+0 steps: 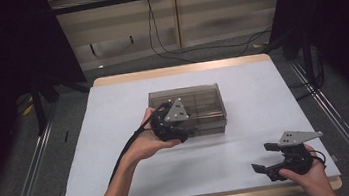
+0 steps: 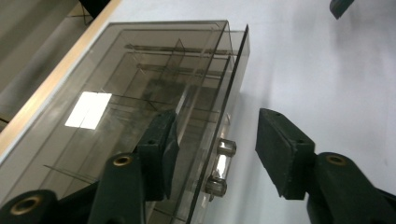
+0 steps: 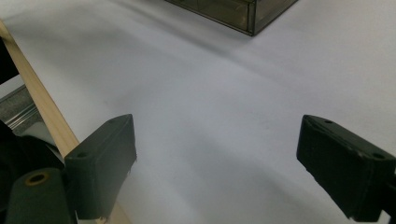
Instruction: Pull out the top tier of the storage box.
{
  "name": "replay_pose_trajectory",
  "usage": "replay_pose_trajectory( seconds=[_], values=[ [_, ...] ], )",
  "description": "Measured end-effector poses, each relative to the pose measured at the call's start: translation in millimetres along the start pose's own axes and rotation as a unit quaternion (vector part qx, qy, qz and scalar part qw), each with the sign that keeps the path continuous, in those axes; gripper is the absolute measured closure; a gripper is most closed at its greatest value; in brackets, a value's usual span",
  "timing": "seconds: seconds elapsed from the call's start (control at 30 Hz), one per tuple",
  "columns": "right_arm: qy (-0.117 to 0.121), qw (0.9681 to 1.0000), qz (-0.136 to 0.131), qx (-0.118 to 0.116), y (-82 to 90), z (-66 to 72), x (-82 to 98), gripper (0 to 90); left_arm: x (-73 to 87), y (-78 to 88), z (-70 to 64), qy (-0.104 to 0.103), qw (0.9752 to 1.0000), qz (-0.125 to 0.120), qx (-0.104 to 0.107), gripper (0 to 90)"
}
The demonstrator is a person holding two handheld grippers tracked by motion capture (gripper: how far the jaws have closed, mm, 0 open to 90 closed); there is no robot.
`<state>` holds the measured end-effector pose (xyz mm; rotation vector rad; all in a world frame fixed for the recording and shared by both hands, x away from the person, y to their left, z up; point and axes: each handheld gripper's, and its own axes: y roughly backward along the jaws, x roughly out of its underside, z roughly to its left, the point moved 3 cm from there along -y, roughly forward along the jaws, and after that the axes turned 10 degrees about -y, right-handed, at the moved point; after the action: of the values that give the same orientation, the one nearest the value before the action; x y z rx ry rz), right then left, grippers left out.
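Note:
A smoky see-through drawer box (image 1: 198, 102) stands in the middle of the white-covered table. My left gripper (image 1: 185, 133) is at its front left corner, held by a hand. In the left gripper view the box (image 2: 140, 84) lies under and ahead of the left gripper (image 2: 217, 149), whose jaws stand apart on either side of the clear drawer handle (image 2: 223, 165); the pads do not press on it. My right gripper (image 1: 263, 156) rests near the table's front right edge, wide open with nothing between its jaws. The right gripper (image 3: 215, 163) faces bare cover, with the box corner (image 3: 233, 11) far off.
The white cover (image 1: 247, 134) lies over a wooden table whose edge (image 1: 179, 69) shows at the back. Metal rails (image 1: 337, 123) run along both sides on the floor. Cables (image 1: 166, 48) trail behind the table.

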<state>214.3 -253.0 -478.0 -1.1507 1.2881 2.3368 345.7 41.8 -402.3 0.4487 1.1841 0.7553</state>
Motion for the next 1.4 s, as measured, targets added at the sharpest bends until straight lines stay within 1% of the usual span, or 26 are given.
replay_pose_trajectory(
  seconds=[0.03, 0.1, 0.13, 0.2, 0.23, 0.27, 0.3, 0.33, 0.4, 0.43, 0.5, 0.53, 0.57, 0.6, 0.63, 0.67, 0.77, 0.9, 0.97, 1.0, 1.03, 1.1, 1.2, 1.27, 1.3, 1.4],
  values=[
    [0.000, 1.0000, 0.001, 0.000, 0.0, 0.1, 0.1, 12.0, 0.8, -1.0, -0.9, -0.002, 1.0000, -0.001, 0.003, 49.6],
    [0.000, 1.0000, 0.001, 0.000, 0.0, 0.2, 0.1, 12.0, 2.3, -2.1, -1.9, -0.005, 0.9999, 0.010, 0.005, 50.7],
    [0.000, 1.0000, 0.001, 0.000, 0.0, 0.2, 0.2, 12.0, 3.0, -3.4, -1.2, -0.002, 1.0000, 0.005, 0.004, 51.1],
    [0.000, 1.0000, 0.001, 0.001, 0.1, 0.5, 0.3, 12.0, 4.9, -4.7, 0.1, -0.001, 0.9999, 0.010, 0.007, 51.7],
    [0.000, 1.0000, 0.001, 0.001, 0.2, 0.7, 0.4, 12.1, 6.0, -5.7, 0.6, -0.002, 0.9999, 0.012, 0.005, 52.1],
    [0.000, 1.0000, 0.001, 0.001, 0.3, 0.7, 0.4, 12.0, 7.4, -6.8, 0.3, 0.002, 0.9999, 0.011, 0.005, 52.1],
    [0.000, 1.0000, 0.001, 0.001, 0.3, 0.7, 0.4, 12.0, 8.4, -8.2, 0.2, 0.001, 0.9999, 0.012, 0.009, 52.6],
    [0.000, 1.0000, 0.001, 0.000, 0.2, 0.5, 0.3, 12.0, 9.3, -8.7, 0.1, 0.000, 0.9998, 0.019, 0.005, 52.8],
    [0.000, 1.0000, 0.001, 0.000, 0.1, 0.4, 0.2, 12.0, 10.9, -11.3, -0.1, 0.002, 0.9998, 0.016, 0.008, 54.2],
    [0.000, 1.0000, 0.001, -0.001, 0.0, 0.4, 0.2, 12.0, 11.3, -11.7, -0.5, 0.001, 0.9998, 0.020, 0.006, 55.2],
    [0.000, 1.0000, 0.001, 0.000, 0.1, 0.6, 0.3, 12.0, 11.4, -13.3, -1.7, 0.001, 0.9998, 0.020, 0.006, 56.7],
    [0.000, 1.0000, 0.001, 0.000, 0.2, 0.6, 0.3, 12.0, 11.5, -13.1, -1.8, -0.001, 0.9997, 0.025, 0.003, 57.0],
    [0.000, 1.0000, 0.001, 0.000, 0.2, 0.5, 0.3, 12.0, 11.8, -13.4, -1.8, -0.005, 0.9996, 0.027, 0.005, 58.4],
    [0.000, 1.0000, 0.001, 0.000, 0.2, 0.5, 0.3, 12.0, 12.3, -14.1, -2.2, -0.004, 0.9997, 0.025, 0.006, 59.1],
    [0.000, 1.0000, 0.001, 0.000, 0.2, 0.6, 0.3, 12.0, 12.8, -14.9, -2.3, -0.005, 0.9996, 0.027, 0.002, 59.1],
    [0.000, 1.0000, 0.001, 0.000, 0.2, 0.8, 0.4, 12.0, 13.6, -15.6, -2.3, -0.006, 0.9996, 0.028, 0.006, 59.8],
    [0.000, 1.0000, 0.001, 0.000, 0.3, 0.7, 0.3, 12.0, 15.1, -17.6, -2.3, -0.009, 0.9994, 0.031, 0.010, 60.1],
    [0.000, 1.0000, 0.001, -0.001, 0.1, 0.6, 0.3, 12.0, 15.2, -17.9, -2.7, -0.008, 0.9995, 0.032, -0.001, 63.2],
    [0.000, 1.0000, 0.001, 0.000, 0.1, 0.7, 0.3, 12.0, 15.7, -18.1, -2.7, -0.008, 0.9996, 0.029, 0.002, 63.6],
    [0.000, 1.0000, 0.001, 0.000, 0.2, 0.7, 0.3, 12.0, 15.6, -17.9, -3.2, -0.011, 0.9994, 0.034, -0.001, 63.6],
    [0.000, 1.0000, 0.001, 0.000, 0.2, 0.7, 0.3, 12.0, 15.4, -19.0, -4.1, -0.011, 0.9994, 0.032, -0.005, 63.6],
    [0.000, 1.0000, 0.001, 0.000, 0.2, 0.8, 0.4, 12.0, 15.4, -18.9, -5.1, -0.018, 0.9991, 0.039, -0.008, 63.5],
    [0.000, 1.0000, 0.001, 0.000, 0.2, 0.7, 0.3, 12.0, 15.3, -18.8, -4.9, -0.020, 0.9990, 0.040, -0.007, 63.6],
    [0.000, 1.0000, 0.001, -0.001, 0.0, 0.6, 0.2, 12.0, 15.3, -20.4, -5.8, -0.022, 0.9991, 0.035, -0.012, 63.5],
    [0.001, 1.0000, 0.001, -0.001, -0.1, 0.6, 0.1, 12.0, 15.4, -20.4, -5.6, -0.023, 0.9989, 0.039, -0.010, 63.5],
    [0.001, 1.0000, 0.001, -0.001, -0.2, 0.8, 0.1, 12.0, 16.0, -21.0, -5.5, -0.019, 0.9990, 0.039, -0.006, 64.0]
  ],
)
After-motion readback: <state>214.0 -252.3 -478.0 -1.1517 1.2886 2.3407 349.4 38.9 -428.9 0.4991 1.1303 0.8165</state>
